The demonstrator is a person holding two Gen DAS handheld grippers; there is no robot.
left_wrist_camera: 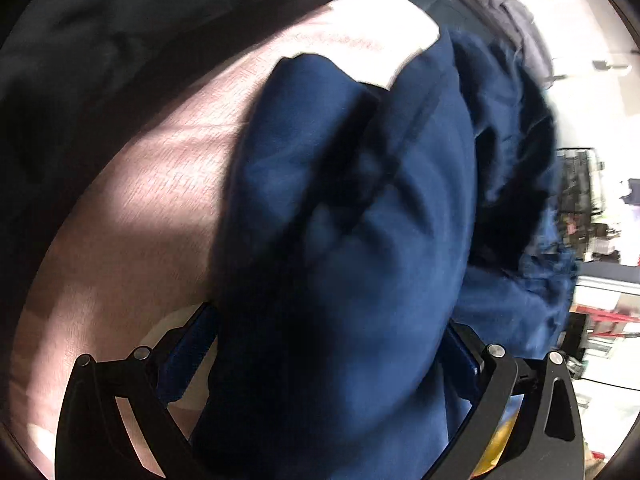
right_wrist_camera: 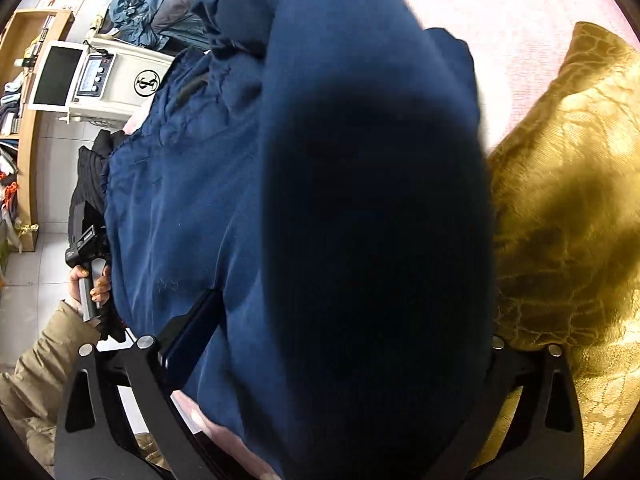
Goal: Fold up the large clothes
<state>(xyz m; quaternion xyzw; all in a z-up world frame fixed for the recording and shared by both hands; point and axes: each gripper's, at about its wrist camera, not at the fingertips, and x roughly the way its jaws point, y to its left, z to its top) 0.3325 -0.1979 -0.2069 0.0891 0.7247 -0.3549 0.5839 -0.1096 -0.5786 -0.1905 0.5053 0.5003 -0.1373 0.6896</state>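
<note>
The garment [right_wrist_camera: 192, 184] lies on the bed [right_wrist_camera: 500, 20], bunched between the arms of each hand-held gripper. In the right wrist view a cushion [right_wrist_camera: 568, 200] lies right of it; a machine [right_wrist_camera: 120, 80] and shelf [right_wrist_camera: 28, 120] stand left, beyond the bed.

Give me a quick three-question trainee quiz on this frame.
1. True or false: the blue garment sits between the right gripper's jaws.
2. What lies right of the garment in the right wrist view? A: gold cushion; B: red towel; C: laptop.
3. What does the hand at that view's left edge hold?
Key: 1 true; 2 A; 3 the left gripper's handle.
</note>
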